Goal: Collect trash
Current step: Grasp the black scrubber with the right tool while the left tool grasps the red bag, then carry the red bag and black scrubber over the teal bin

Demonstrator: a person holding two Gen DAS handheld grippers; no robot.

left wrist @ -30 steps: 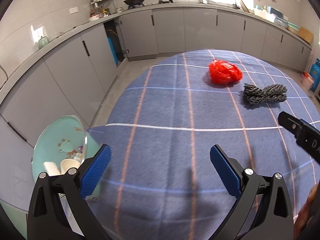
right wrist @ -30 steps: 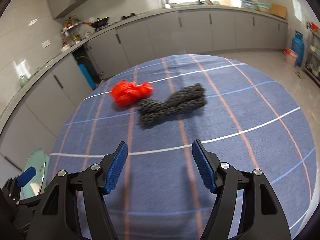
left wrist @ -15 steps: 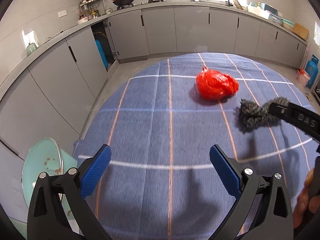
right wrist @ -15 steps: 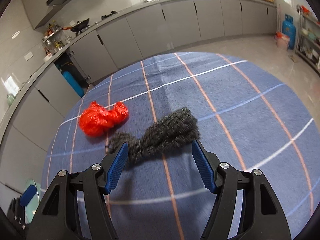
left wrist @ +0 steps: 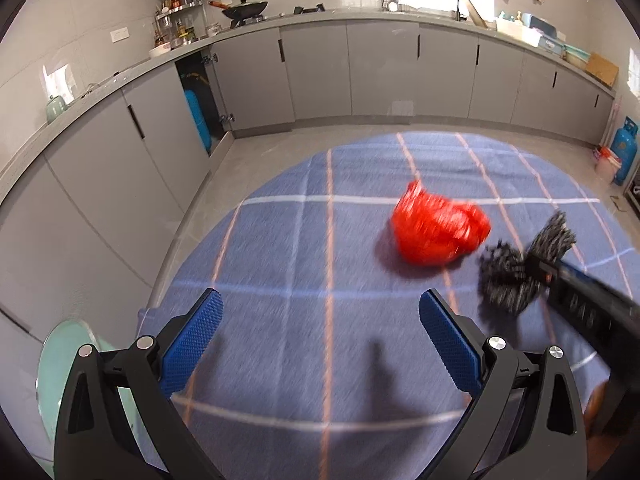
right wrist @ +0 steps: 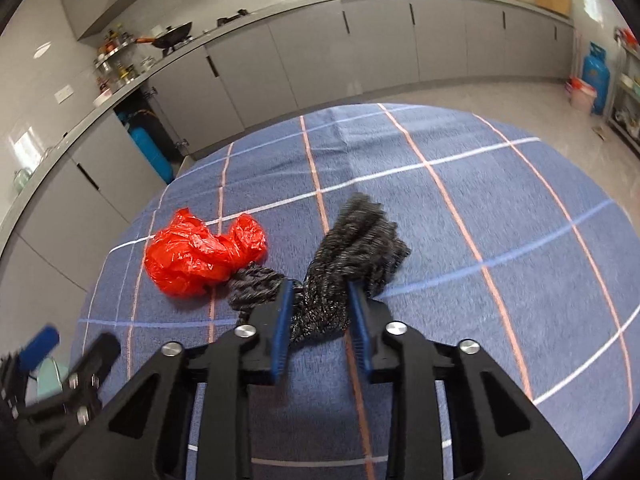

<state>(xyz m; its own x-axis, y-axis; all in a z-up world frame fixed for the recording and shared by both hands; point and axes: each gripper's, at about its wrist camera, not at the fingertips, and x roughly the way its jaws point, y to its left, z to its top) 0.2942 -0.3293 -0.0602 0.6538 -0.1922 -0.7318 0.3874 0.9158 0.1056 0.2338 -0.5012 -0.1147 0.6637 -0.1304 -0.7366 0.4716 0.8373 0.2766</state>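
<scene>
A: What carries everything here?

B: A table under a blue cloth (right wrist: 460, 240) crossed by white and orange lines, with grey kitchen floor (right wrist: 460, 92) beyond its far edge.

A: And what lies on the cloth?

B: A crumpled red plastic bag (right wrist: 200, 256), at about ten o'clock from the middle of the right wrist view. Just beside it, toward three o'clock and touching its edge, is a dark grey knitted bundle (right wrist: 356, 240), pinched at its waist.

A: In the left wrist view?

B: The bag (left wrist: 436, 230) sits at two o'clock, the bundle (left wrist: 512, 276) at three.
</scene>
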